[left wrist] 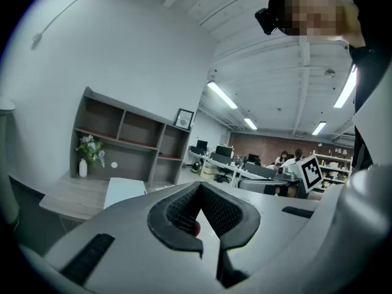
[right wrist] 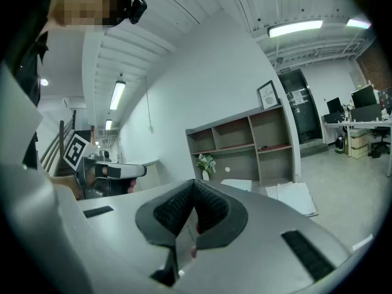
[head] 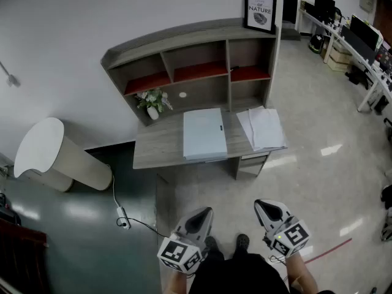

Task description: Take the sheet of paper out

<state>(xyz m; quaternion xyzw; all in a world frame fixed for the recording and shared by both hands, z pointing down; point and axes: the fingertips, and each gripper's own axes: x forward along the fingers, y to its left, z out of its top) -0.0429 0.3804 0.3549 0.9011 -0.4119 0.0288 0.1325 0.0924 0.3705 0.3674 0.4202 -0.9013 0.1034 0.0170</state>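
A: Status on left gripper (head: 202, 216) and right gripper (head: 264, 208)?
B: Fingers (left wrist: 180, 210) pressed together on both, nothing between. Held back, well short of folder (head: 204, 133). Likely pre-approach, nothing to clamp yet.
A: Sheet of paper (head: 263, 128)?
B: Flat on counter (head: 159, 149), just right of folder. Long axis parallel to folder's, short end facing grippers. Possibly more inside folder; unverifiable.

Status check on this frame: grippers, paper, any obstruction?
Left gripper and right gripper shut, empty, short of the desk. Light-blue folder and loose sheets on it, untouched. Nothing in the way.
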